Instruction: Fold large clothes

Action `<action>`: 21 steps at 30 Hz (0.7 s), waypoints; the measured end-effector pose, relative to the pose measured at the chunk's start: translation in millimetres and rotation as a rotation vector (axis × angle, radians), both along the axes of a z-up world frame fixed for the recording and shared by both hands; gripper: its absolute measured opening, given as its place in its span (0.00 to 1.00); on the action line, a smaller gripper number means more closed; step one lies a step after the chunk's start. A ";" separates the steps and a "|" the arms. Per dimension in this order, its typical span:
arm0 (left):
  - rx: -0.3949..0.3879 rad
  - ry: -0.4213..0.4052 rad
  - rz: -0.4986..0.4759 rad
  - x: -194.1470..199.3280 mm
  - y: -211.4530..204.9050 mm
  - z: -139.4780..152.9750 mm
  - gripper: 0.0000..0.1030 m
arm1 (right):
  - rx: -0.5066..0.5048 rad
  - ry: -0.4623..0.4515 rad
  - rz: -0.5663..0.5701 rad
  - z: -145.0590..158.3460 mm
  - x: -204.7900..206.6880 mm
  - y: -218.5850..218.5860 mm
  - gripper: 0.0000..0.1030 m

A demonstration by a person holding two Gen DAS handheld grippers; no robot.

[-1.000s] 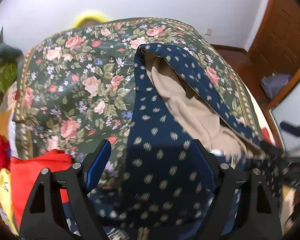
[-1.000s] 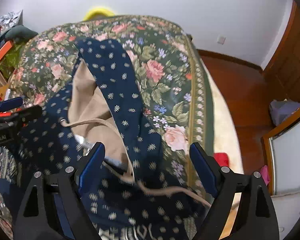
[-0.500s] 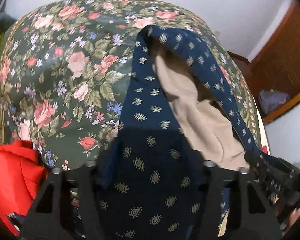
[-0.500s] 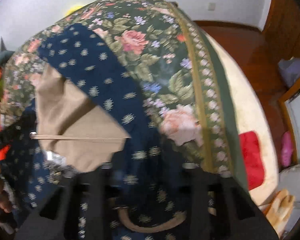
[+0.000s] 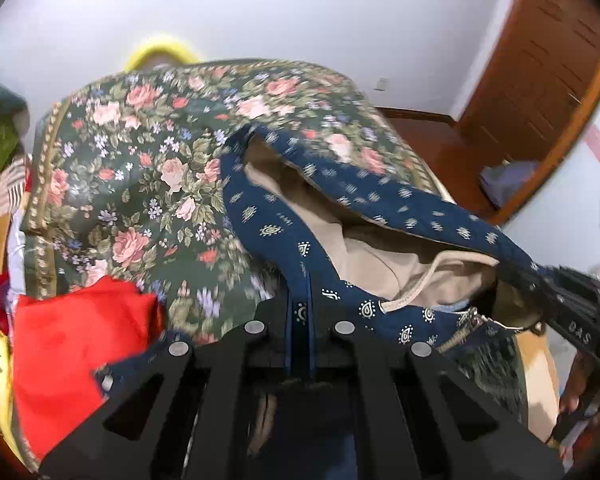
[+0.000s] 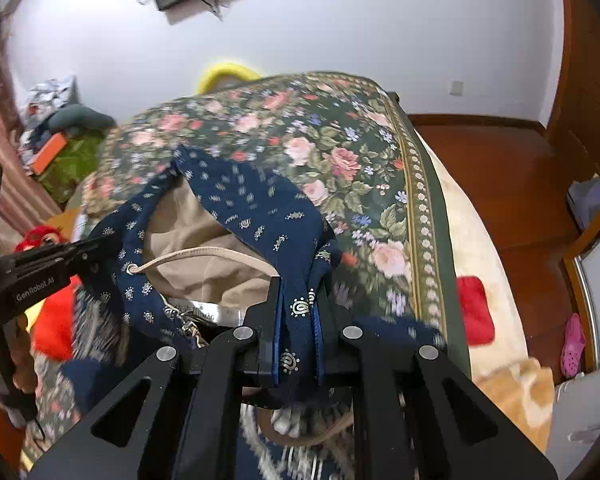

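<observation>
**Both grippers clamp the waistband of a navy patterned garment over a floral bed**

A person holds a gripper in each hand above a bed (image 5: 132, 184) covered in a dark green rose-print spread. Between the two hangs a large navy garment (image 5: 284, 224) with small pale motifs and a beige lining; the lower part trails down onto the spread.

The left gripper (image 5: 299, 320) has just been closing and its fingers are now pinched tight on a fold of the navy cloth at the waistband edge. The right gripper (image 6: 298, 320) has likewise just been closing and squeezes a bunched fold of the same edge. The beige drawstring (image 6: 204, 254) loops loosely across the open waist between them.

The fabric looks soft, light and limp, sagging between the two holds, so it will likely drape and shift rather than keep a shape. Holding the thicker waistband hem at its two ends seems the surest grip. A red cloth (image 5: 72, 344) lies at the bed's near left.
</observation>
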State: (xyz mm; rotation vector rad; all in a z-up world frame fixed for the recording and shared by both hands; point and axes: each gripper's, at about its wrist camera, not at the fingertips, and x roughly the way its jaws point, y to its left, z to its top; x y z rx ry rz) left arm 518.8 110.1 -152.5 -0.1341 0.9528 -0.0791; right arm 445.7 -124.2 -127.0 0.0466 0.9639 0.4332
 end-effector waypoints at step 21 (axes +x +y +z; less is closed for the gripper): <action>-0.019 0.168 -0.084 -172.0 -14.8 -68.9 0.05 | -0.116 0.147 0.080 -51.8 -126.2 -23.6 0.34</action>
